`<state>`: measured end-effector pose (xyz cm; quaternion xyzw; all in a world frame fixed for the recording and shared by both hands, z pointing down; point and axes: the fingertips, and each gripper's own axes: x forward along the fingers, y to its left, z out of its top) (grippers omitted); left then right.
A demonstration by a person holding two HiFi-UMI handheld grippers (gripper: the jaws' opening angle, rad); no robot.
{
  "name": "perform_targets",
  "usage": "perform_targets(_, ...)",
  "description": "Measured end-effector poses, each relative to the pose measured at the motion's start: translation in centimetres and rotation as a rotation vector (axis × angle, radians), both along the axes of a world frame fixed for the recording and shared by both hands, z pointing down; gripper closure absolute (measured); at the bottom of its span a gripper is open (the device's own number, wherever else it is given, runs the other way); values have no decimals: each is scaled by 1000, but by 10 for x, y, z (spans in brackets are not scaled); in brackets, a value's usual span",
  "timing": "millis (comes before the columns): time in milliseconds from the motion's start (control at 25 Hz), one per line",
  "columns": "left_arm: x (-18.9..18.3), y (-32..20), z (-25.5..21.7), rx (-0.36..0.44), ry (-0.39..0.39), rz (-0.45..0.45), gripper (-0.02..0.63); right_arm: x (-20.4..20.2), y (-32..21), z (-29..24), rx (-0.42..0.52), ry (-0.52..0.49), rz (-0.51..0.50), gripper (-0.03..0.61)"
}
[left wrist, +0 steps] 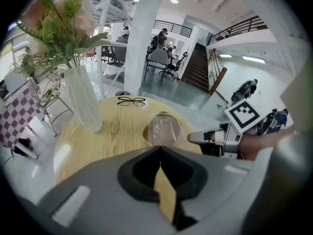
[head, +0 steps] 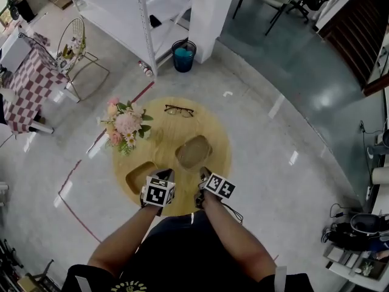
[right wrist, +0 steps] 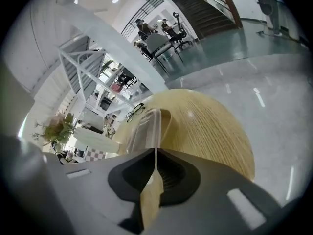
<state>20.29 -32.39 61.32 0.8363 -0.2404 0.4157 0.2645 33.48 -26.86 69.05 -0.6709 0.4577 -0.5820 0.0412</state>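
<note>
Obs.: your left claw point(left wrist: 160, 155) is shut, its pads meeting with only a sliver of wood showing through the seam and nothing gripped. Your right claw point(right wrist: 155, 153) reads the same, shut and empty. Both hover over the near rim of the round wooden surface point(head: 214, 131). Positions are taken from the flower vase point(left wrist: 83, 102). The clear glass point(head: 193, 151) stands to the vase's right and a little nearer you, apart from it and just ahead of both claws. A second clear piece point(head: 141, 175) sits nearer you than the vase, just beside the left claw (shape hard to make out). The spectacles point(head: 179, 110) lie beyond the vase and to its right. Risk, as I judge it: with the claws shut, a push forward would strike the glass's wall instead of straddling it, and a light glass on smooth wood would likely skid or topple. The vase looks top-heavy, so a leftward sweep could tip it. Writing: none readable. There are only black-and-white square markers on the claw cubes point(head: 158, 193), and the yellow print on your shirt point(head: 182, 248) is too small to read.
</note>
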Motion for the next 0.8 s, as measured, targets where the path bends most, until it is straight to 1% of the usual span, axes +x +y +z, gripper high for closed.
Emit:
perform_targets(80,-1,-2,-2,0,1,-6,612,1,-1,-2,3,2,-7,537)
perform_targets(200,-3,-4,-4,6,3,-9,612,0,-6,-9,38,5,-20,487)
perform_targets(320,-8,-5,-5,11,5,-16,612,4,-6,-15,49,54,-72,422)
perform_targets(400,-10,-6,-8,15,21,-28,612,10,-3,-22,55,114,-120,395)
perform_targets(480,-10,-4,-17,20,75,-46,612,16,1,-34,75,170,-176,388)
perform_targets(600,-12,-2,-38,47,175,-73,612,17,8,-61,128,206,-274,385)
perform_targets(720,-15,1,-62,101,240,-92,612,12,13,-105,212,291,-395,385)
perform_targets(800,-15,3,-85,159,310,-103,612,8,16,-136,276,368,-469,389)
